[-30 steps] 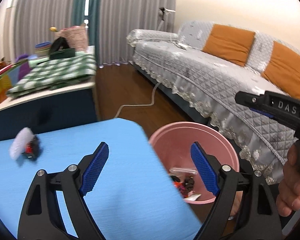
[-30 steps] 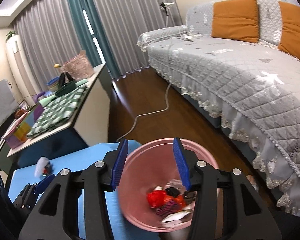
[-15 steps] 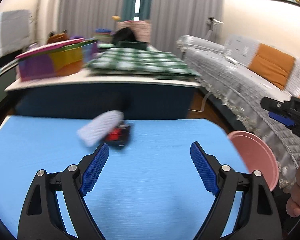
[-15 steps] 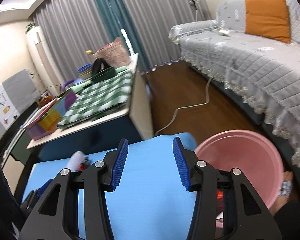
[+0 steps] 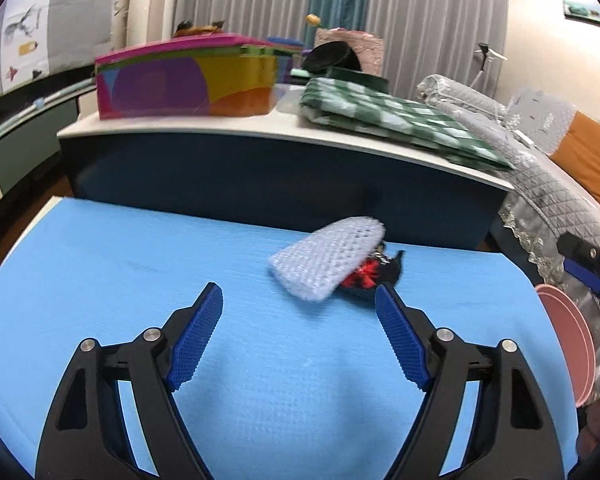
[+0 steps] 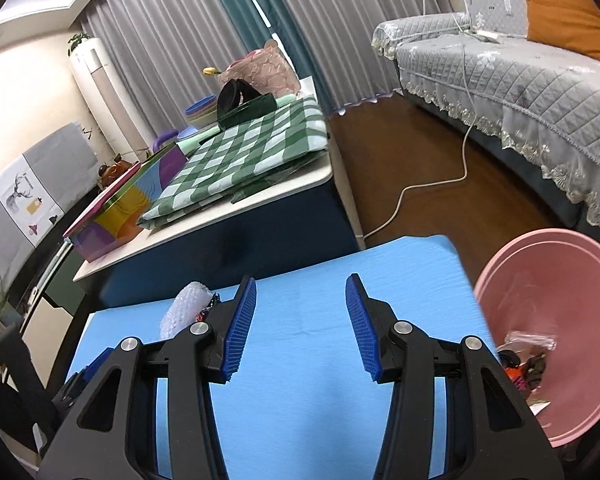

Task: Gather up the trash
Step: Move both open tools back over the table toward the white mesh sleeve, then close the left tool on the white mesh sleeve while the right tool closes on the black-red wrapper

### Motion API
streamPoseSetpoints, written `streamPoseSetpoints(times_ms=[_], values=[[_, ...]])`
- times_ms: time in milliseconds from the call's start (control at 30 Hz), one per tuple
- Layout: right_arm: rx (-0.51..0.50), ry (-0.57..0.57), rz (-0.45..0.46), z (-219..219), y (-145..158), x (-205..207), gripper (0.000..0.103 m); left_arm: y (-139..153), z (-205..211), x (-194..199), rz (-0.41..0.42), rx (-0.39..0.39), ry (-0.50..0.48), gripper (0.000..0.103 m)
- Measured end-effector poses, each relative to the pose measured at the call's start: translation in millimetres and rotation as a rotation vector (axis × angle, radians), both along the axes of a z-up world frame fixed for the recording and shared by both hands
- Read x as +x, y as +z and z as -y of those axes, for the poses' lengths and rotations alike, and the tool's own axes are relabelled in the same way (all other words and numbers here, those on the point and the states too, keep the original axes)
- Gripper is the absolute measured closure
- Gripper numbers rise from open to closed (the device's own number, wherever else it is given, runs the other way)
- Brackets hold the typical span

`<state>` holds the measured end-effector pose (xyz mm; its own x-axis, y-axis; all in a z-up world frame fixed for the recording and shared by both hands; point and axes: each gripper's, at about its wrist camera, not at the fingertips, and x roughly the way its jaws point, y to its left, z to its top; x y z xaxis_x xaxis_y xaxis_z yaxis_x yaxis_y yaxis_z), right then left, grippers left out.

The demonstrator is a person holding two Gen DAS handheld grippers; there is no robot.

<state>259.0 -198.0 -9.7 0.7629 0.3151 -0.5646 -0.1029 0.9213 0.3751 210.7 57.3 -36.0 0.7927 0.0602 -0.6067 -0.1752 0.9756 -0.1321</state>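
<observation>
On the blue desk (image 5: 100,280) lies a white foam net sleeve (image 5: 328,258), a flat oblong with one rounded end; in the left wrist view its long axis runs on a slant, the rounded end pointing up and to the right toward the far edge, the blunt end down and to the left toward the camera. Its right side rests on a small heap of black and red scraps (image 5: 370,276), which touch it and partly hide beneath it. In the right wrist view the same sleeve (image 6: 186,310) shows near the desk's far left part, half hidden behind the right claw's left finger. The left claw (image 5: 299,334) hovers over the desk just short of the sleeve, its blue pads wide apart and closing, with only bare blue surface between them; its right fingertip sits just beside the scraps. The right claw (image 6: 301,318) stands half spread over the bare middle of the desk, gripping nothing. Off the desk's right edge is a pink bin (image 6: 580,280) with wrappers and red and black bits at its bottom. Behind the blue desk stands a dark-fronted cabinet (image 6: 260,240) whose white top carries a folded green checked cloth (image 6: 244,152), a multicoloured box (image 5: 188,80) and a pink bag (image 6: 260,68). A grey quilted sofa (image 6: 520,88) with an orange cushion (image 6: 568,12) fills the right, and a white cable (image 6: 432,184) trails over the wooden floor.
</observation>
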Motion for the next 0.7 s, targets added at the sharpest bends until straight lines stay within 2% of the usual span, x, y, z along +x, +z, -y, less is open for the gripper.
streamPoseSetpoints(times_ms=[200,400,500,667,700], values=[[0.02,0.021,-0.04,-18,-18,16,0.055,-11,-7,15,-0.026,-0.033,0.002,0.027],[0.028,0.057,-0.075,-42,-35,33,0.055,-24,-17,32,-0.062,-0.104,0.008,0.029],[0.028,0.075,-0.09,-52,-42,41,0.055,-31,-15,42,-0.097,-0.133,-0.012,0.038],[0.038,0.096,-0.109,-69,-51,52,0.056,-38,-14,54,-0.131,-0.143,-0.055,0.084],[0.042,0.105,-0.11,-73,-52,54,0.056,-38,-16,54,-0.129,-0.145,-0.052,0.088]])
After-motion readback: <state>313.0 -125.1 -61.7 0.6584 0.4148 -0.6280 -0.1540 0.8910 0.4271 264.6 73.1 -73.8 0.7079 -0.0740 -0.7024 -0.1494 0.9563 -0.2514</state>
